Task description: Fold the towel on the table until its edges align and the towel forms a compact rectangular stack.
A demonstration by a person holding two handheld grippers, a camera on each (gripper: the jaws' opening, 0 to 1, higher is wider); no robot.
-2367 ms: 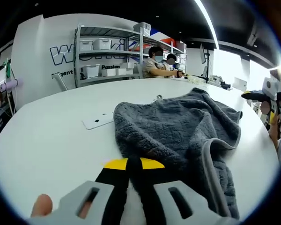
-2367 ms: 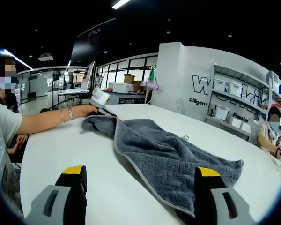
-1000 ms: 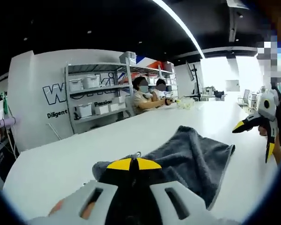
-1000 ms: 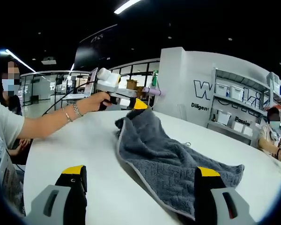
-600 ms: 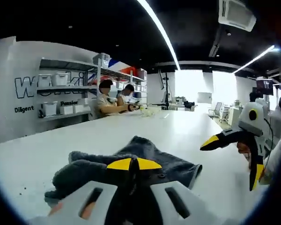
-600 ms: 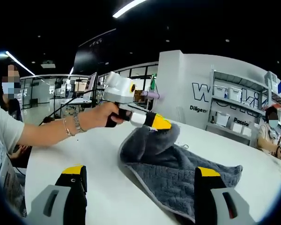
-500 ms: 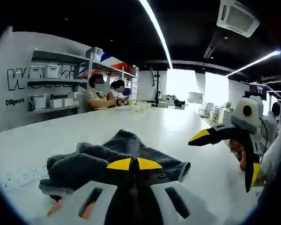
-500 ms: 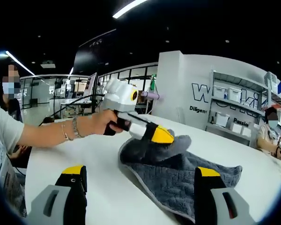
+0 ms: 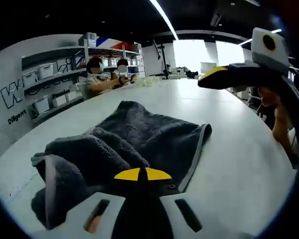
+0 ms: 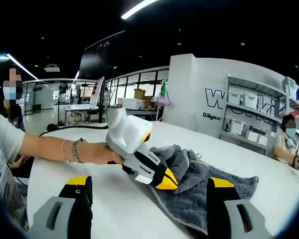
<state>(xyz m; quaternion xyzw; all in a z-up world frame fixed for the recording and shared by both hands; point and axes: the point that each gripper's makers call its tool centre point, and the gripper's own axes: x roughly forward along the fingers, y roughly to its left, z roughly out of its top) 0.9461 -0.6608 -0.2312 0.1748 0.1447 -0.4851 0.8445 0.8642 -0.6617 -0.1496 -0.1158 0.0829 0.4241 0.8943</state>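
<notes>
The left gripper (image 10: 165, 180) has its fingers clenched on a corner of the grey towel (image 9: 154, 134), which lies half doubled on the white worktop (image 9: 249, 164); the right gripper (image 10: 149, 191) hangs released; best to lay that corner flush on the far hem before letting go

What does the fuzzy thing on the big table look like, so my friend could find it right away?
Look at the big round white table in the middle of the room. On it lies a dark grey fluffy towel, partly folded over itself with a paler grey trim along its edge. The left hand-held gripper, with yellow-tipped black jaws, is shut on it, and nothing else on the table is soft or grey.
</notes>
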